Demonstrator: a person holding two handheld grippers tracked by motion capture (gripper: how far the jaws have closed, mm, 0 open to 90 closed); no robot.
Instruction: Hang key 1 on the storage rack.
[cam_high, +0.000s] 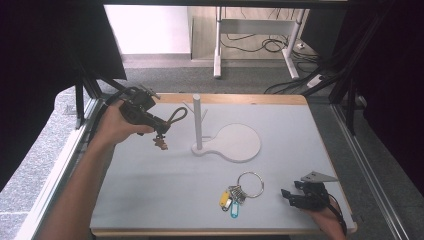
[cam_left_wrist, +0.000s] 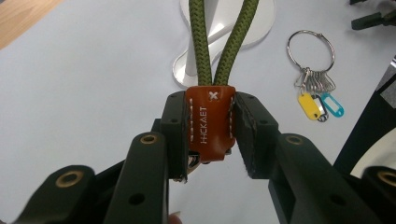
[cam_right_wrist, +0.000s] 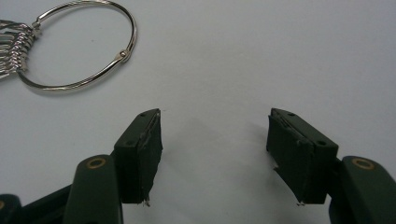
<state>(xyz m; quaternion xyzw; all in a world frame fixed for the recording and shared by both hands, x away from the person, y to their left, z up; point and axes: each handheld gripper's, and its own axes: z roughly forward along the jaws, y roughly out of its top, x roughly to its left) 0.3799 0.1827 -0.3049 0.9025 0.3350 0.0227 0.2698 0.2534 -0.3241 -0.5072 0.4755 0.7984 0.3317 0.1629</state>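
The brown leather tab (cam_left_wrist: 211, 122) of a key fob is pinched between the jaws of the left gripper (cam_left_wrist: 211, 128), one pad flat on each side of it. A looped olive-green cord (cam_left_wrist: 223, 46) runs out of the top of the tab, away from the jaws. In the high view the left gripper (cam_high: 161, 126) is held above the far left part of the worktop (cam_high: 150, 190), with the cord loop (cam_high: 177, 116) pointing toward the white stand (cam_high: 198, 122) and a small metal fitting (cam_high: 160, 143) hanging below the jaws, clear of the surface. The stand is an upright post with short side pegs on a flat, round-ended base (cam_high: 239, 142); the loop is near the post but not touching it.

A large key ring (cam_high: 250, 184) lies flat on the near part of the worktop, carrying a bunch of small clips with a yellow tag (cam_high: 224, 199) and a blue tag (cam_high: 235, 210).

The right gripper (cam_high: 292, 192) rests low at the near right corner, just beside the key ring, its jaws spread wide with nothing between them (cam_right_wrist: 215, 149).
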